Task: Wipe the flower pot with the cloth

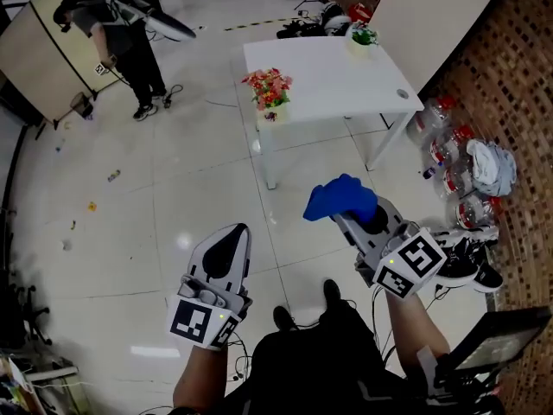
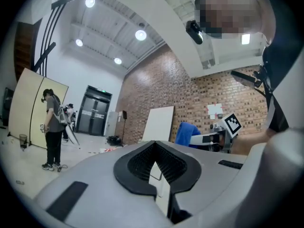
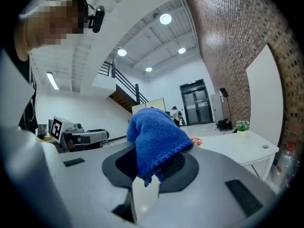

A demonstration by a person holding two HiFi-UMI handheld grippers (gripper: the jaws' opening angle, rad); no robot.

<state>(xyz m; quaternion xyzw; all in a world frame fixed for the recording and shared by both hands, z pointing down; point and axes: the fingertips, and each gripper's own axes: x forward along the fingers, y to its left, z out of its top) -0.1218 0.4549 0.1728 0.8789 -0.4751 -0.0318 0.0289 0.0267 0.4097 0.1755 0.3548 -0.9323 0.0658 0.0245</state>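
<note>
A small pot of red and orange flowers (image 1: 270,93) stands at the near left corner of a white table (image 1: 328,80), well ahead of both grippers. A second pot with a green plant (image 1: 363,37) sits at the table's far side. My right gripper (image 1: 354,214) is shut on a blue cloth (image 1: 340,199), which bunches up over the jaws (image 3: 154,141). My left gripper (image 1: 229,239) hangs lower left, jaws together with nothing between them (image 2: 154,164). Both are held over the floor, short of the table.
A person (image 1: 121,33) stands at the far left by a beige panel (image 1: 43,54). Bottles and bags (image 1: 467,167) lie along the brick wall (image 1: 518,102) at the right, with shoes (image 1: 467,266) nearby. Cables and gear lie behind the table.
</note>
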